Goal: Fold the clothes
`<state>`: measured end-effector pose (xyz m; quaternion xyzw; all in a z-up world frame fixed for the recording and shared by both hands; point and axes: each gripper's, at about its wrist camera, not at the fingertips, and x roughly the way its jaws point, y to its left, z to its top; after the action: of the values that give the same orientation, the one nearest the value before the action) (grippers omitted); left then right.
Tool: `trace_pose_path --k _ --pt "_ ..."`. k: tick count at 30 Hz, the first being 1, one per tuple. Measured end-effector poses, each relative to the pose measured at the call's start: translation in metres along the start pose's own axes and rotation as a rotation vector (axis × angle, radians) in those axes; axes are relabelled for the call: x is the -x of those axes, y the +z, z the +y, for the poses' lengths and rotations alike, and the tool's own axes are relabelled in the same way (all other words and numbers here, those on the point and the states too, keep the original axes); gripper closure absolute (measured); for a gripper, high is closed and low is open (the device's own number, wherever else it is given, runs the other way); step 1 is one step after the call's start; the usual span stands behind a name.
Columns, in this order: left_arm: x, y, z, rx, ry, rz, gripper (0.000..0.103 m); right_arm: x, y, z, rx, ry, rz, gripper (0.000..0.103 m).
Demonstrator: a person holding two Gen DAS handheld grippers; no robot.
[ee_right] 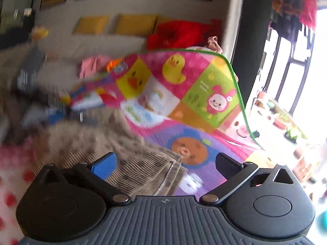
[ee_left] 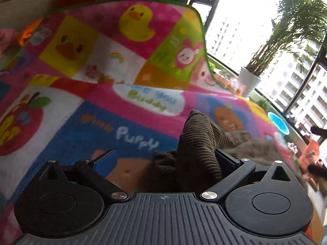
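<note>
A brown corduroy garment [ee_right: 85, 140] lies on a bright cartoon-print play mat [ee_right: 184, 94]. In the left wrist view my left gripper [ee_left: 163, 159] has its jaws wide apart, and a bunched fold of the corduroy garment [ee_left: 196, 149] stands between them, resting against the right finger. In the right wrist view my right gripper [ee_right: 165, 161] is open, jaws wide apart, just above the garment's stitched edge, with cloth lying between the fingers. The left part of that view is blurred.
The mat [ee_left: 102, 81] curls up at its far green-trimmed edge. Pink and orange clothes [ee_right: 96, 65] lie beyond it. A red cushion [ee_right: 175, 34] and yellow cushions sit on a sofa. A white potted plant [ee_left: 249, 79] stands by the windows.
</note>
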<state>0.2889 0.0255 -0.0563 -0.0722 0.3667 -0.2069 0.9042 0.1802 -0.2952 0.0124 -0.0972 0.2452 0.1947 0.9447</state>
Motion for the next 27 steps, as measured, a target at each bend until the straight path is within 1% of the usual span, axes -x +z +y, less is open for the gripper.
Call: trace_pose_path --k 2,3,6,8,11,13,16,17,18,19,21,22,25,27 --pt "0.001 -0.003 0.002 -0.006 0.013 -0.008 0.0 -0.011 0.004 -0.001 -0.05 0.059 0.014 0.0" --pt "0.0 -0.004 0.003 -0.007 0.021 -0.011 0.0 -0.024 0.002 0.002 -0.039 0.063 0.04 0.0" --pt "0.002 -0.003 0.008 0.024 0.021 -0.007 0.0 -0.066 -0.01 0.016 0.031 0.034 0.141 0.0" --pt "0.005 -0.002 0.01 0.036 0.023 -0.007 0.0 -0.082 -0.022 0.019 0.036 0.013 0.18 0.0" --pt "0.02 0.004 0.004 0.026 0.035 -0.051 0.001 -0.08 -0.025 0.016 -0.002 0.012 0.182 0.0" --pt "0.032 0.012 0.0 0.036 -0.007 -0.095 0.001 -0.076 -0.029 0.017 0.006 0.0 0.181 0.0" --pt "0.046 0.025 -0.01 0.024 -0.09 -0.157 0.001 -0.069 -0.031 0.022 0.02 -0.019 0.173 0.0" --pt "0.044 0.028 -0.013 0.011 -0.088 -0.16 0.001 -0.066 -0.03 0.025 0.032 -0.027 0.167 0.0" --pt "0.042 0.032 -0.015 -0.003 -0.08 -0.16 0.001 -0.062 -0.027 0.027 0.048 -0.036 0.157 0.0" --pt "0.036 0.034 -0.016 -0.022 -0.041 -0.152 0.001 -0.059 -0.024 0.028 0.056 -0.041 0.145 0.0" --pt "0.018 0.034 -0.016 -0.074 0.094 -0.127 0.0 -0.053 -0.015 0.028 0.062 -0.045 0.116 0.0" --pt "0.009 0.033 -0.014 -0.102 0.147 -0.116 0.0 -0.05 -0.011 0.029 0.064 -0.047 0.101 0.0" --pt "-0.011 0.029 -0.003 -0.111 0.2 -0.068 0.0 -0.055 0.005 0.025 0.021 -0.058 0.081 0.0" --pt "-0.018 0.025 0.005 -0.091 0.2 -0.042 0.0 -0.065 0.015 0.017 -0.03 -0.09 0.064 0.0"
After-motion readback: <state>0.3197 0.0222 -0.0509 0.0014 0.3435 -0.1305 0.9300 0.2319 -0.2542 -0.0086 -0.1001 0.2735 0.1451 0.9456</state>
